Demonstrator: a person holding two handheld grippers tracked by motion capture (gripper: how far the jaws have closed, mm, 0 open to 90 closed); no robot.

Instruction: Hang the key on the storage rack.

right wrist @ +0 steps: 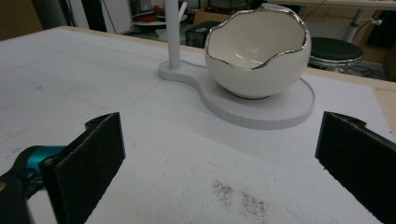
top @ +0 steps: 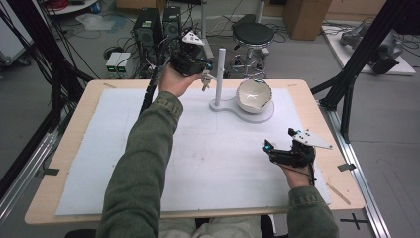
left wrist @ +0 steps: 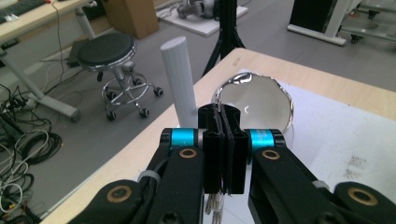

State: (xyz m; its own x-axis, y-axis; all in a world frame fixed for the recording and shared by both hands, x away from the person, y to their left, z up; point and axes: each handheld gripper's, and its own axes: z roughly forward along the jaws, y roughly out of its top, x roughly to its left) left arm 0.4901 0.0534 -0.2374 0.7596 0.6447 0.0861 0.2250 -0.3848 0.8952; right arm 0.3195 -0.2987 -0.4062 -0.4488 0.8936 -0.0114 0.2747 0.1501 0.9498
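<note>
Starting at the left of the high view, the left gripper [top: 205,74] is held raised at the table's [top: 74,148] far edge, just beside the white post [top: 221,74]. Small metal pieces [top: 205,84], possibly keys, hang from its tip there. The left gripper view adds detail: the jaws are pressed together with a thin dark item pinched between the pads, and the metal pieces [left wrist: 215,210] dangle beneath them. What they are exactly cannot be told. That view also places the post [left wrist: 180,84] close ahead and the bowl [left wrist: 257,100] just beyond the jaws.

Centre of the high view: the post rises from a white base [top: 247,114], which also carries the egg-shaped bowl [top: 254,95]. The right gripper view shows the bowl's jagged silver rim [right wrist: 261,46] and glossy inside.

At the right, the right gripper [top: 270,148] rests low over the white mat [top: 198,158], well apart from the base. In its own view the pads [right wrist: 93,154] stand wide apart with nothing between them.
</note>
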